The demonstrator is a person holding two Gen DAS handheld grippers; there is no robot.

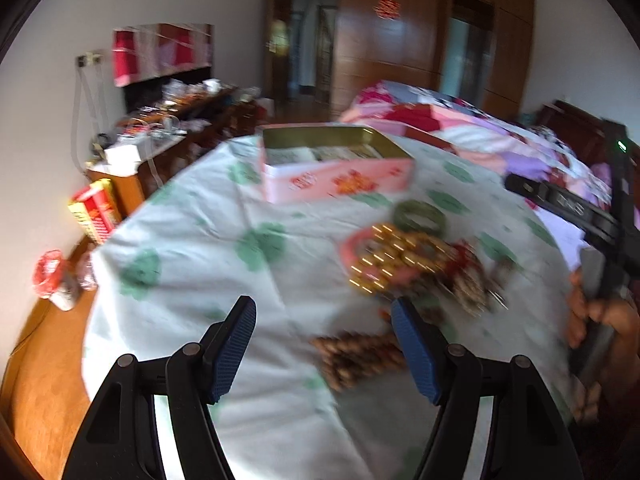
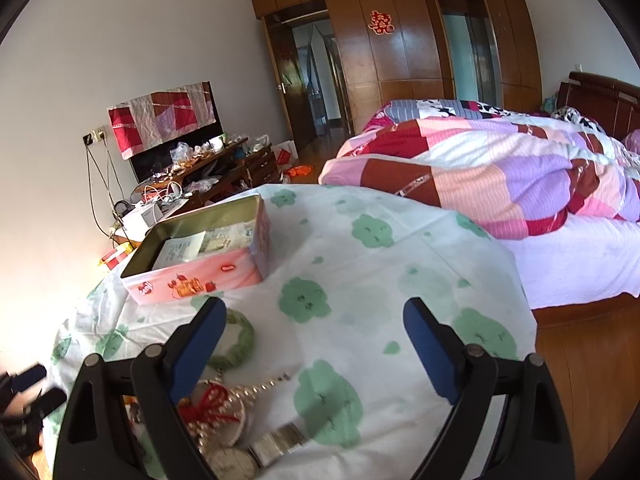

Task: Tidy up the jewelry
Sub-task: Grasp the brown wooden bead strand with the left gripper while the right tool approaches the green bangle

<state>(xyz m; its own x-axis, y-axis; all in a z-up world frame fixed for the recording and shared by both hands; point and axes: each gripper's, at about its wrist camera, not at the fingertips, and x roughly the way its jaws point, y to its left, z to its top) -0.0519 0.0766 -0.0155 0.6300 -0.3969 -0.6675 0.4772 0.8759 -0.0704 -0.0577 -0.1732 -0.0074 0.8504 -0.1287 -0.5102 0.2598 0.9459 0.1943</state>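
1. Left gripper point(image 1: 324, 344): blue-padded jaws spread wide with nothing between them, hovering above the round table draped in a white cloth with green flower prints point(image 1: 192, 264). The brown beaded bracelet point(image 1: 358, 356) lies just inside its right finger.
2. Right gripper point(image 2: 316, 344): jaws likewise wide apart and empty, with bare cloth point(image 2: 360, 264) between and ahead of them.
3. Open room: ahead of the left gripper the cloth runs unobstructed to the pink rectangular metal tin point(image 1: 336, 168), lid off, papers inside. The table edge curves away close to the left of the left gripper; to the right of the right gripper it drops to wooden floor, and a bed with a pink patchwork quilt point(image 2: 500, 168) stands beyond.
4. Jewelry: a blurred heap of gold bead strands point(image 1: 394, 258) over a pink ring lies ahead-right of the left gripper; the green jade-like bangle point(image 2: 236, 340) sits beside the right gripper's left finger, with red cord point(image 2: 208, 400), pearls and a watch nearer its base.
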